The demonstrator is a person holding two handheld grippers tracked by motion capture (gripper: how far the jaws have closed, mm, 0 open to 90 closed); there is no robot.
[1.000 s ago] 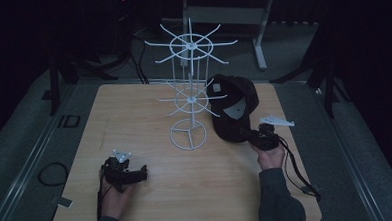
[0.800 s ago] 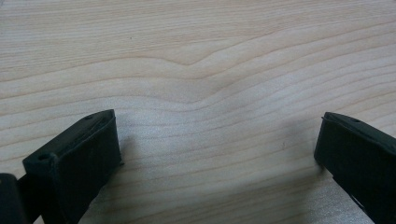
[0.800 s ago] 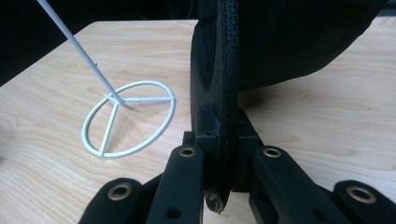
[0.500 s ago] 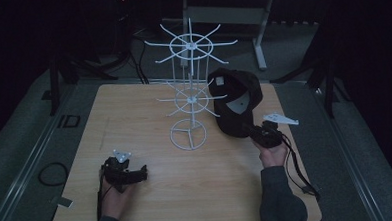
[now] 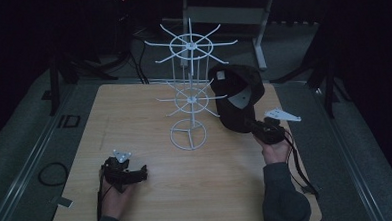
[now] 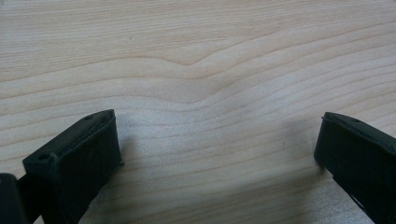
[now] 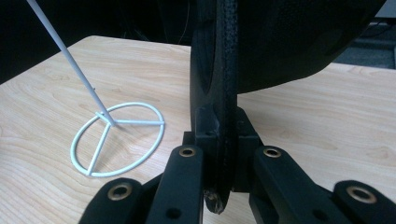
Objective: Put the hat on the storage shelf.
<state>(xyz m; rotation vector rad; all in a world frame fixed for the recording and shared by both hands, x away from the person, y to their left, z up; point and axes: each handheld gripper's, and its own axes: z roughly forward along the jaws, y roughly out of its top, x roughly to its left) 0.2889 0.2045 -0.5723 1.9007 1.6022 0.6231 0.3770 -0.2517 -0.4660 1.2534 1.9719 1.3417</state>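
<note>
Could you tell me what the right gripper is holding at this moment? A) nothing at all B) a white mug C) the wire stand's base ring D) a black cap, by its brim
D: the right gripper has its jaws clamped on the brim edge of the black cap, held beside the white wire stand.

My right gripper [image 5: 263, 129] carries a black cap [image 5: 236, 96] just beside the white wire rack [image 5: 190, 93], whose spokes crowd it; bare wooden tabletop [image 5: 149, 117] lies open leftward.

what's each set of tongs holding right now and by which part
The right tongs are shut on the black cap, pinching the edge of its brim. The left tongs stand open over the wooden table, holding nothing.
</note>
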